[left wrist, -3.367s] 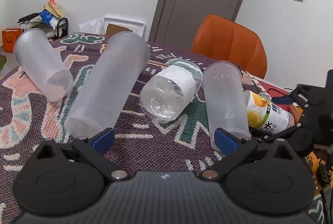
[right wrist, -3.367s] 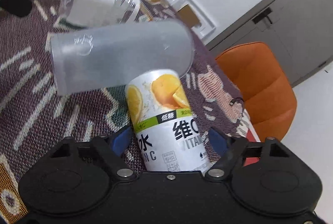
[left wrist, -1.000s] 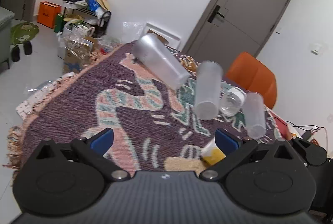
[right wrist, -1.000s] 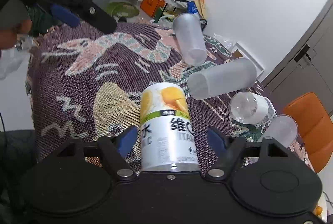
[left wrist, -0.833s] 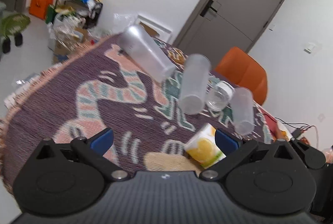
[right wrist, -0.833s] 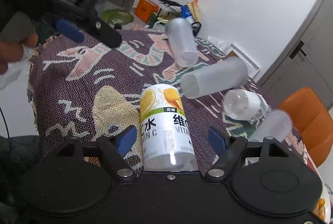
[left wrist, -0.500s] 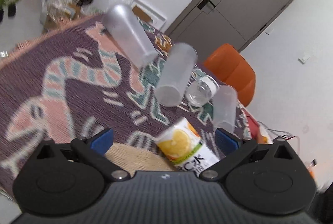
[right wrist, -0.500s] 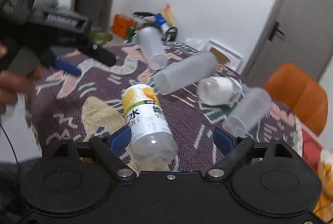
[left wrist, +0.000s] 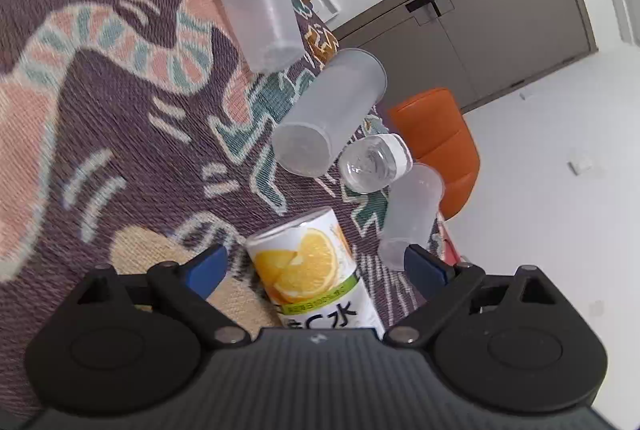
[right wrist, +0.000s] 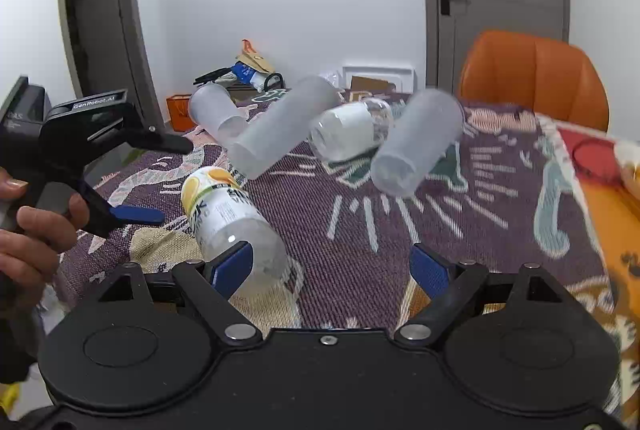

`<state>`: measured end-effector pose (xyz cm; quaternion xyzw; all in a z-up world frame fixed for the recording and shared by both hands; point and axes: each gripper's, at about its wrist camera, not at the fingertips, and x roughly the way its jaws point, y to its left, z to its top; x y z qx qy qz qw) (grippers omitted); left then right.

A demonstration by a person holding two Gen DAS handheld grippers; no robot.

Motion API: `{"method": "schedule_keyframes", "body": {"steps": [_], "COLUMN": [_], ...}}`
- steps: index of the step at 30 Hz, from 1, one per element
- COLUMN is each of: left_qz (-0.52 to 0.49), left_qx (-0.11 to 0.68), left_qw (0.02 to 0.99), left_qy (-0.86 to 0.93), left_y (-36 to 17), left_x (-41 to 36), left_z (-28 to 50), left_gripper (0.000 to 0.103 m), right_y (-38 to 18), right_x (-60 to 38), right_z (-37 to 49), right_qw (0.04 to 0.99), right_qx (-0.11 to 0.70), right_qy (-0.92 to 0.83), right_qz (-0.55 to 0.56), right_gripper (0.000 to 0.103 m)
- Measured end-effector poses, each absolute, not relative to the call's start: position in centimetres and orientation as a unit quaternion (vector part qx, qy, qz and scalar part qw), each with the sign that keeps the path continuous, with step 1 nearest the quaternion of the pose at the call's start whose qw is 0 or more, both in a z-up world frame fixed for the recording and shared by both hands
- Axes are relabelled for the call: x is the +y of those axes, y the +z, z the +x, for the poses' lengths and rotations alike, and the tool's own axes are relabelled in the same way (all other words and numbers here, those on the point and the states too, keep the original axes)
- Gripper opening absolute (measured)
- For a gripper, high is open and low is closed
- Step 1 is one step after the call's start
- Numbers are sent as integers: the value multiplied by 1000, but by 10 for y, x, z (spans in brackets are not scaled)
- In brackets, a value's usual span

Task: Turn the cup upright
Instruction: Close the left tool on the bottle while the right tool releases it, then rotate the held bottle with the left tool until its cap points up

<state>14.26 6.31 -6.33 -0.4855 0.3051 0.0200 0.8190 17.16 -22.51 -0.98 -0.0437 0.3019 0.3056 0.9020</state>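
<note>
Three frosted cups (right wrist: 416, 146) are seen lying sideways ahead; bare cloth (right wrist: 360, 230) fills the wide-spread right gripper (right wrist: 332, 266). The left gripper (left wrist: 316, 266), equally spread and empty, straddles the orange-labelled bottle (left wrist: 316, 266) untouched

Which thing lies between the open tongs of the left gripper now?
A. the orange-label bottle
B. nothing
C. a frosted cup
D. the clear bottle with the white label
A: in the left wrist view the orange-label bottle lies between the open tongs of the left gripper, untouched.
</note>
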Motion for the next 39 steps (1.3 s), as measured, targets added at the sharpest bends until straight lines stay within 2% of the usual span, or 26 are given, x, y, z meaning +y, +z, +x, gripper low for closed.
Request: {"method": "schedule_keyframes", "body": {"steps": [6,24,27,28,29,39], "left_qz": [-511,-560,-565,-567,-569,-533], "left_qx": [299,283,280,279,280,262], "left_qw": [806,776,774,772,770,802], "left_qy": [22,61,65,67,69,67], "left_y": [-73,-89,-90,-91,-93,-78], "left_x": [56,50,52,53,55,55], "left_z": [152,169,166,165,164,151], "left_gripper": [86,86,80,74,62,61], "right_y": [-20,-32,-33,-33,-32,-19], "right_x": [-240,-250,-251,-252,-252,-252], "right_z": [172,165,161,160,158,137], "right_qw": [904,904,905,905,905,911], "right_qx": [308,307,308,308,307,290], "right_qy": [296,296,294,293,292,291], "right_qz": [-20,27,24,25,26,33], "right_gripper": [86,86,86,86,86,86]}}
